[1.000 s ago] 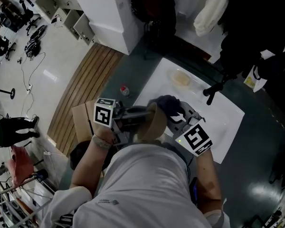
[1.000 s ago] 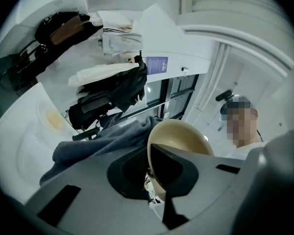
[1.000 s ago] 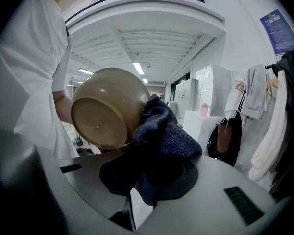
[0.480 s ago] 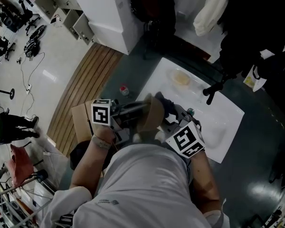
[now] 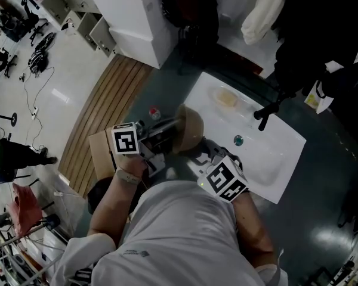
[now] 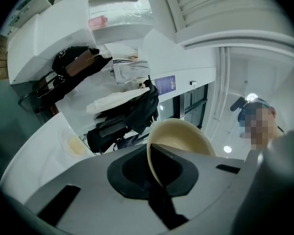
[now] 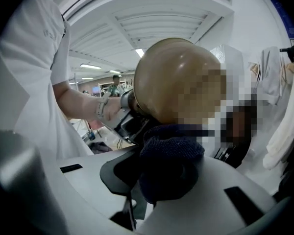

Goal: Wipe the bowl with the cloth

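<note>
- left gripper [image 6: 154,182]: its jaws are pinched on the rim of the tan bowl [image 6: 183,138], and the wall runs down between the pads. the bowl is carried in the air on its side, clear of the table.
- right gripper [image 7: 154,180]: its jaws are clamped on a wad of dark blue cloth [image 7: 170,163]. the cloth bulges out ahead of them, and in the right gripper view it meets the bowl's rounded outside [image 7: 171,77] from below.
- what changed: a second ago the cloth sat over the far upper side of the bowl, and the right gripper's marker cube lay further out to the right. since then the right gripper [image 5: 206,157] has drawn back toward the person's chest and gone under the bowl [image 5: 189,126]. the left gripper [image 5: 161,137] has lifted the bowl a little further out.
- what it means: i judge this a stroke round the outer wall, from top to underside. wiping is under way but not finished, and no cloth is inside the bowl now.
- further out: both tools hang above the near left end of the white table [image 5: 280,159]. on it are a shallow dish [image 5: 227,98] holding something yellowish and a small teal round thing [image 5: 238,139], both well apart from the bowl.
- risk: the hold is on the rim alone, so a hard push from the cloth could lever the bowl in the jaws.
</note>
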`<state>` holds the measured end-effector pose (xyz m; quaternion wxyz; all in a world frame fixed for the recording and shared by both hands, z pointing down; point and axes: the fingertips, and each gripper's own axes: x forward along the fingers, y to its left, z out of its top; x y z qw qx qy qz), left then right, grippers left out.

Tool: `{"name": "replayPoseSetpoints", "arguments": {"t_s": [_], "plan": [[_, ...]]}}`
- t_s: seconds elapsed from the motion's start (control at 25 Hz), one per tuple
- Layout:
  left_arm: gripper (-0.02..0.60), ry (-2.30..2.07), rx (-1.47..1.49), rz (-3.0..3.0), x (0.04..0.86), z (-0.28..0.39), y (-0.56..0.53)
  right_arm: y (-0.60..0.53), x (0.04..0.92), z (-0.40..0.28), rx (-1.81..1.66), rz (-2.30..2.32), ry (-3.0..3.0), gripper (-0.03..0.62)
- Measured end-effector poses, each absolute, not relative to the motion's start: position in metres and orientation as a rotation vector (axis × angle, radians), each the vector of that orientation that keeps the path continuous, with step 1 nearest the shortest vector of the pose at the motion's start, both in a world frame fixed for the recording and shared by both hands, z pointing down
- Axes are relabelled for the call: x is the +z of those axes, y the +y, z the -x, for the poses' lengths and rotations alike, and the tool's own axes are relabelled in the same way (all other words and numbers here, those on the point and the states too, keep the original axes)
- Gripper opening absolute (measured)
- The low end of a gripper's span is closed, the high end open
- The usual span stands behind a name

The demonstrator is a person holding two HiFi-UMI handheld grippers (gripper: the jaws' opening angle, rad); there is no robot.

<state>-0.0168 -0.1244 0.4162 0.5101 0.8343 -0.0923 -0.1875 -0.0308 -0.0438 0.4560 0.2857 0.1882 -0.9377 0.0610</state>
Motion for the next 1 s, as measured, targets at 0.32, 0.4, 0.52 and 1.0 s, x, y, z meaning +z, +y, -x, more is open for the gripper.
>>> {"name": "replayPoseSetpoints", "arguments": {"t_s": [0.32,0.4,0.52,1.0], "plan": [[0.018,-0.261,-0.453,-2.008,0.425,0.022,-0.133,-0.029,0.437,0.043,0.266,-0.448,-2.607,0.069],[0.018,-0.272,-0.454,-2.0,0.428,0.023,-0.135,-0.025,0.429,0.042,0.279,-0.442,-2.629,0.069],[0.018,-0.301,-0.448,-1.992,0.434,0.027,-0.137,-0.023,0.418,0.039,0.281,-0.448,-2.663,0.069],[0.018,-0.307,-0.362,-1.957,0.458,0.023,-0.124,-0.059,0.359,0.007,0.29,-0.664,-2.854,0.067]]}}
